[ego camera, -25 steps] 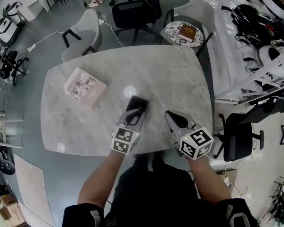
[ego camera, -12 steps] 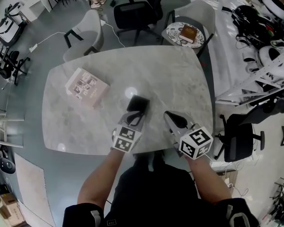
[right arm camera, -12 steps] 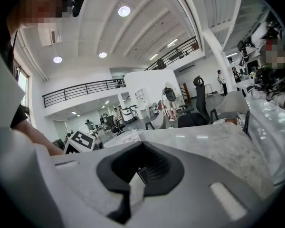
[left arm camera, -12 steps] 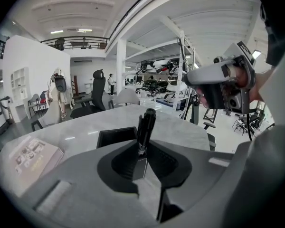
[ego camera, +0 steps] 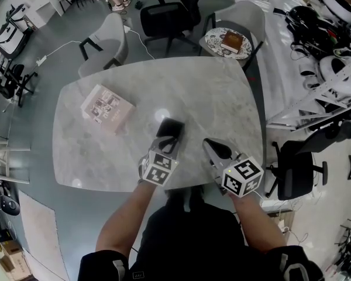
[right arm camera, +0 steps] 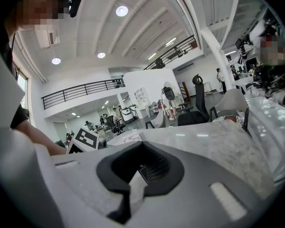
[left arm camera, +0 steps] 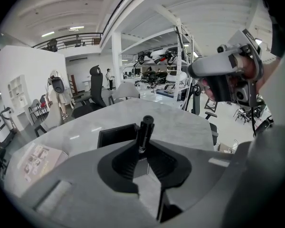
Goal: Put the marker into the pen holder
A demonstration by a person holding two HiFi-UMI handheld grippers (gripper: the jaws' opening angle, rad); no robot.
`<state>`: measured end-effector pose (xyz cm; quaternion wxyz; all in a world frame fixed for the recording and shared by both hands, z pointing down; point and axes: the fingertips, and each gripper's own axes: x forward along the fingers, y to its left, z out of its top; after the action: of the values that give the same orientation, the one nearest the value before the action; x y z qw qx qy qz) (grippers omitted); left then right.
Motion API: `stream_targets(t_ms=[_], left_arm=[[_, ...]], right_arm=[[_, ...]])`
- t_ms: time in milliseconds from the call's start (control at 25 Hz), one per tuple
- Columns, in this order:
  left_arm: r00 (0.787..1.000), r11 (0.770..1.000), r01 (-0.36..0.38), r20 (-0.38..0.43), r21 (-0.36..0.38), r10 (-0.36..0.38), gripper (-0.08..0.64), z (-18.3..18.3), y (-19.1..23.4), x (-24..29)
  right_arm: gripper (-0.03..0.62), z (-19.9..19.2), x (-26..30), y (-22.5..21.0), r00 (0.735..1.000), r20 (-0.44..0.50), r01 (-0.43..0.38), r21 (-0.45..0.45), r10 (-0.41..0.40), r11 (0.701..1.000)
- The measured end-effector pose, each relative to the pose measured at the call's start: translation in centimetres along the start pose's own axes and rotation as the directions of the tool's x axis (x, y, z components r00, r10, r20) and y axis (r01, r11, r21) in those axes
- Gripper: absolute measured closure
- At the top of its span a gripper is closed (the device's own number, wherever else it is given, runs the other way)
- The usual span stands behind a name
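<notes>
The black marker (left arm camera: 144, 133) stands upright between the jaws of my left gripper (left arm camera: 141, 161), which is shut on its lower end; the jaws have just been closing a little on it. Just beyond the marker's tip sits the black square pen holder (left arm camera: 115, 134), open at the top. In the head view the left gripper (ego camera: 165, 147) points at the pen holder (ego camera: 171, 127) from the near side, and the marker is hidden by the gripper there. My right gripper (ego camera: 213, 147) rests to the right above the table's near edge, shut and holding nothing.
A pinkish book (ego camera: 107, 108) lies on the marble table (ego camera: 222, 98) at the far left. Chairs stand behind the table, and a round stool (ego camera: 213, 43) carries a brown book. A black chair (ego camera: 298, 168) and cluttered shelves are to the right.
The left gripper has rolled and tipped a little with the marker in it, staying just before the pen holder. The right gripper has not moved.
</notes>
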<state>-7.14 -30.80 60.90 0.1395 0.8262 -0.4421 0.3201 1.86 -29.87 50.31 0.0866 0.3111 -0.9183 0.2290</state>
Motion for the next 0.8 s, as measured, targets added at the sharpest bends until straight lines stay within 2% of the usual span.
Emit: stream_targets(t_ms=[280,560,800], left_arm=[[0.998,0.999,0.041,-0.057,0.029,-0.039,0.500,-0.24,-0.22,0.38],[0.991,0.992,0.090,-0.104,0.088,-0.081,0.495,-0.43,-0.57,0.39],[0.987,0.989,0.115,-0.124,0.093,-0.103,0.495,-0.51,-0.50,0.36]], right_arm=[[0.589,-0.27,0.12,0.01,1.000,-0.008,-0.001,0.009,0.001,1.000],[0.589,-0.48,0.41,-0.32,1.000,-0.017,-0.001,0.014,0.001,1.000],[0.589,-0.39,0.63,-0.45,1.000,-0.022,-0.005,0.015,0.006,1.000]])
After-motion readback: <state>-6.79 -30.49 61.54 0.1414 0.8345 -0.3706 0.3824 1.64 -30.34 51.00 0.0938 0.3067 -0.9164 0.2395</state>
